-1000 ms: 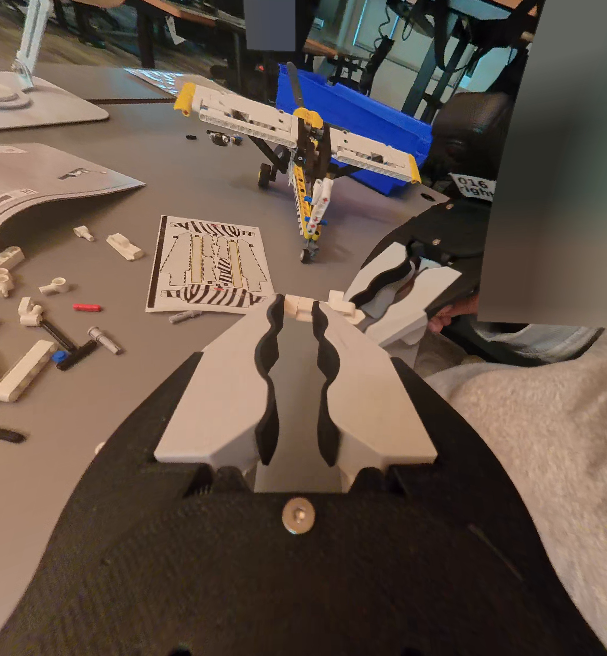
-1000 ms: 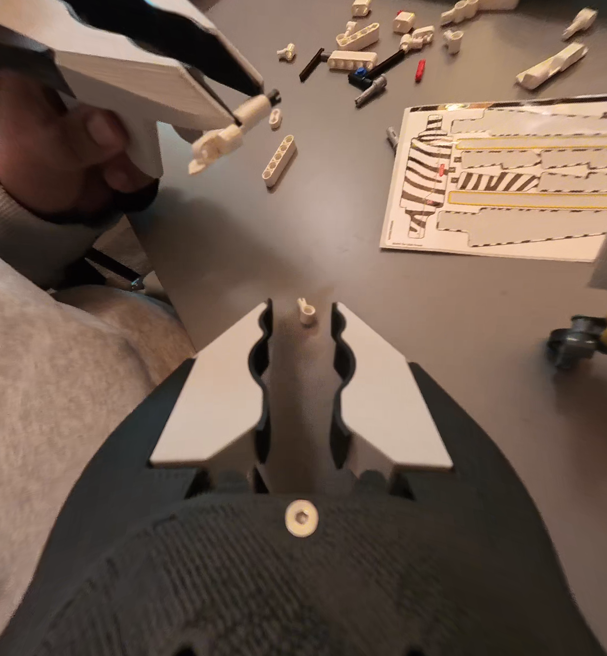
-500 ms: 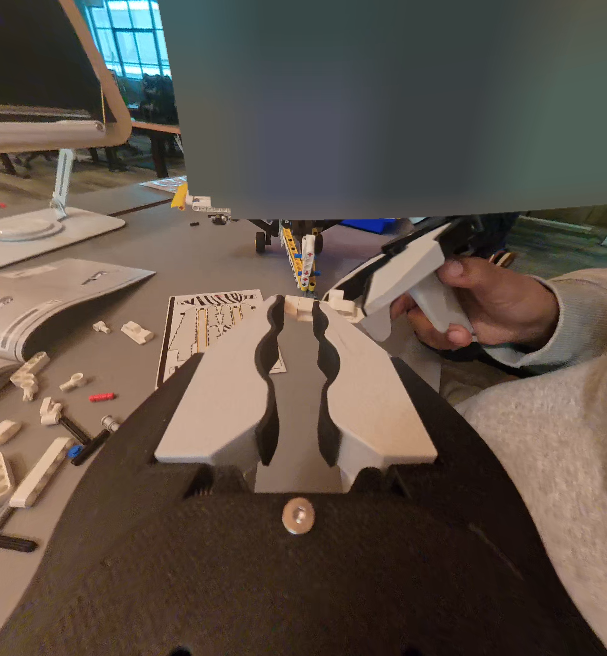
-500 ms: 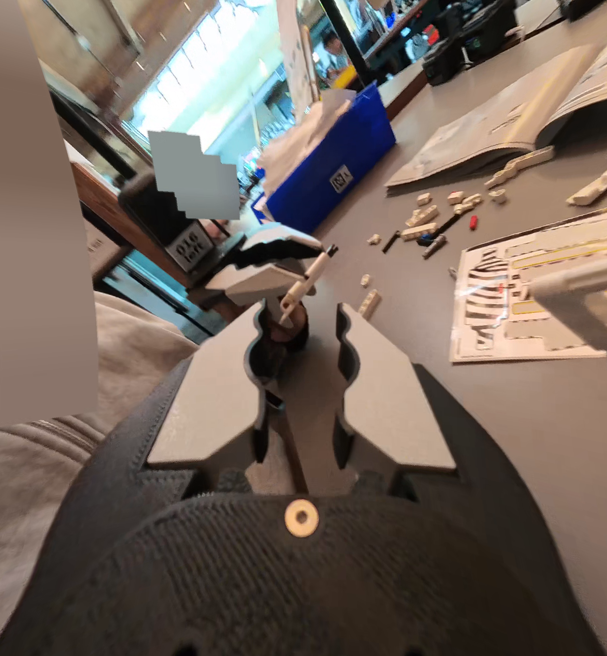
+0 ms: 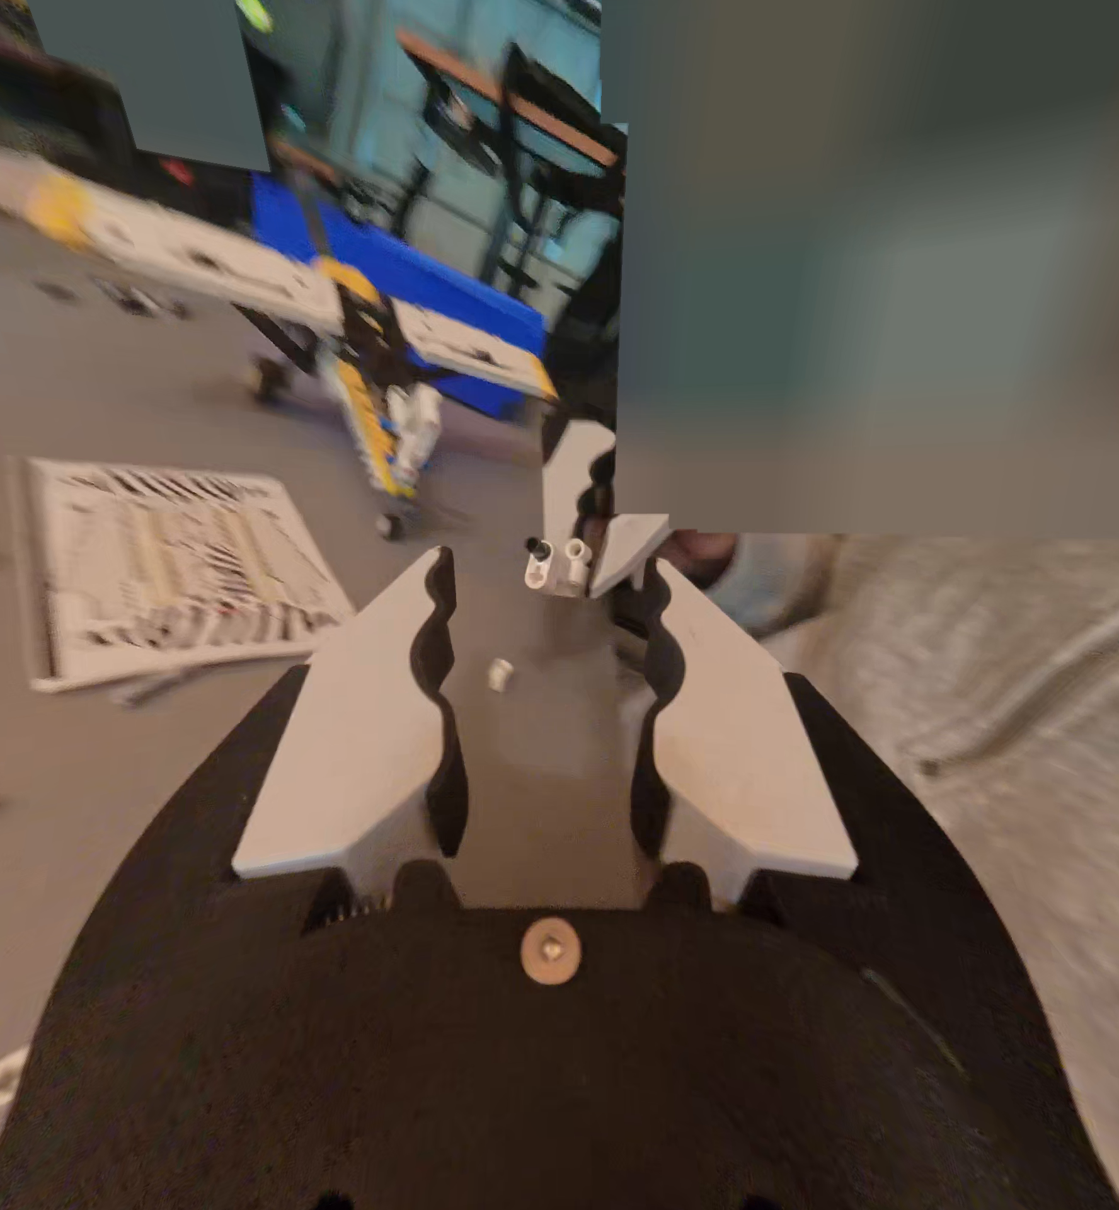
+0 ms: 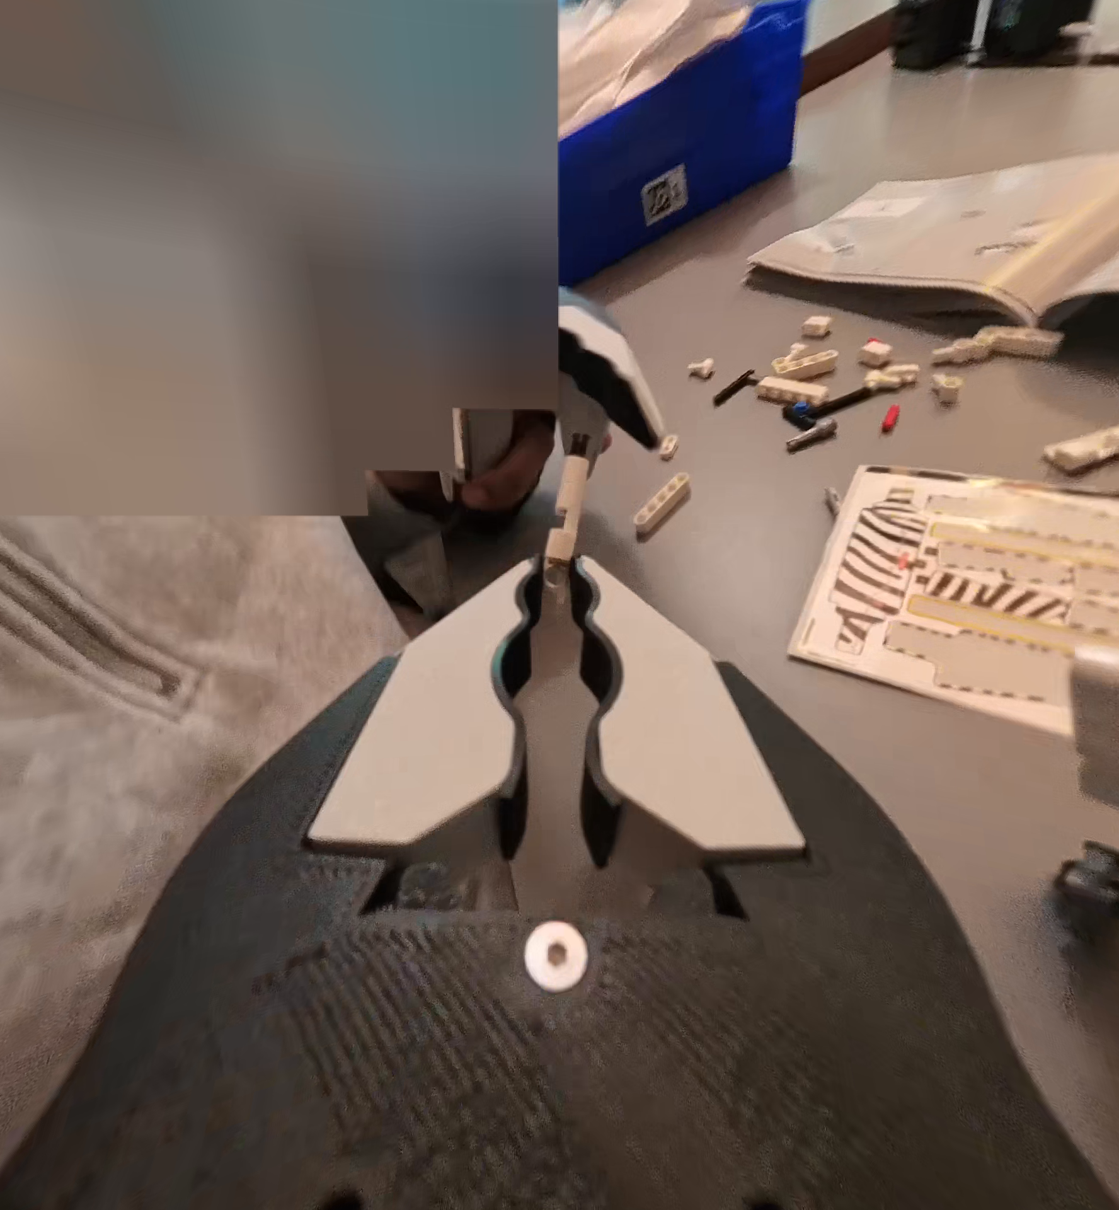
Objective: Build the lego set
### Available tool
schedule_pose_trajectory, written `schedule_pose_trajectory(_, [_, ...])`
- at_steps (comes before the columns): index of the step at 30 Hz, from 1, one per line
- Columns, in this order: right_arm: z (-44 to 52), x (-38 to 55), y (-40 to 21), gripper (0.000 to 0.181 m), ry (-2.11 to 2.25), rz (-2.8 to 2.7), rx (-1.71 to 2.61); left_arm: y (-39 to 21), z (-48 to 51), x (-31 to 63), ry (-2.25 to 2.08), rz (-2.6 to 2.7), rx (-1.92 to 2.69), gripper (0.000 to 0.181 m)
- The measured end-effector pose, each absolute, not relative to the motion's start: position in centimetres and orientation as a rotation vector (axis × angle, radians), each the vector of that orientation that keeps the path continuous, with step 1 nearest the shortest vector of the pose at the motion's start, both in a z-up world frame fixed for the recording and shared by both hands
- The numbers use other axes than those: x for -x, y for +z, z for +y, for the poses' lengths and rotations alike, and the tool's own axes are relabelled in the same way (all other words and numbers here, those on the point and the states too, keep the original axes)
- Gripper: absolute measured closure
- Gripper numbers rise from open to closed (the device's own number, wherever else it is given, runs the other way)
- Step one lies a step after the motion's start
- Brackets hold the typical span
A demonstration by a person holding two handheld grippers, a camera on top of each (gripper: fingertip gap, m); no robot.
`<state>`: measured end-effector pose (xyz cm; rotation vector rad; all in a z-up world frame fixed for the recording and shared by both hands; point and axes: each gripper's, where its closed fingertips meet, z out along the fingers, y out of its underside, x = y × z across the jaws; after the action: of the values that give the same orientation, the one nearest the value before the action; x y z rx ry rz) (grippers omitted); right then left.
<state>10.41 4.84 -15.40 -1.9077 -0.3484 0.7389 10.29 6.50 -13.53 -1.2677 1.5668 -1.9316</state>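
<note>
My right gripper (image 6: 557, 566) is shut on the near end of a small white assembly (image 6: 568, 504) with a black pin at its far end. My left gripper (image 5: 547, 560) is open, its fingers spread on either side of that assembly (image 5: 557, 571), which sticks out of the right gripper's tips in the left wrist view. A tiny white piece (image 5: 499, 674) lies on the table between the left fingers. The white and yellow plane model (image 5: 360, 340) stands farther back on the grey table (image 5: 118, 393), blurred.
A zebra-striped sticker sheet (image 6: 976, 589) lies to the right of my right gripper. Several loose white, black and red parts (image 6: 805, 383) and an open booklet (image 6: 976, 249) lie beyond. A blue bin (image 6: 675, 131) stands at the back. A person's grey sleeve (image 6: 118, 687) is close on the left. Both grippers' tips are close together, under 4 cm apart.
My left gripper was shut on the white assembly and has opened. My right gripper, open before, has closed on the assembly's other end. Both views have swung back down to the table.
</note>
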Motion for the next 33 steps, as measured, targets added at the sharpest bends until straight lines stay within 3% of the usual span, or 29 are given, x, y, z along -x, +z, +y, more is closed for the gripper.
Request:
schedule_pose_trajectory(2, [4.0, -9.4, -15.7, 0.175, 0.679, -0.518, 1.935, -13.8, 5.2, -9.4, -2.073, 1.667, 1.278, 0.130])
schedule_pose_trajectory(4, [3.5, -8.6, -15.9, 0.175, 0.628, -0.637, 1.945, -14.0, 4.3, -8.9, -2.099, 1.739, 1.252, 0.152])
schedule_pose_trajectory(9, [3.2, -7.9, -15.6, 0.175, 0.616, -0.756, 1.939, -16.3, 2.5, -8.8, -1.842, 1.967, 1.243, 0.153])
schedule_pose_trajectory(12, [3.4, -7.9, -15.7, 0.175, 0.610, -0.772, 1.944, -16.5, 2.0, -8.7, -1.806, 2.007, 1.210, 0.174])
schedule_pose_trajectory(24, [4.0, -8.7, -15.8, 0.175, 0.541, -0.762, 1.984, -15.9, 3.1, -9.2, -1.823, 1.903, 1.234, 0.173])
schedule_pose_trajectory(33, [4.4, -9.7, -14.9, 0.165, 0.448, -0.716, 1.949, -14.9, 4.1, -9.2, -1.839, 1.801, 1.202, 0.177])
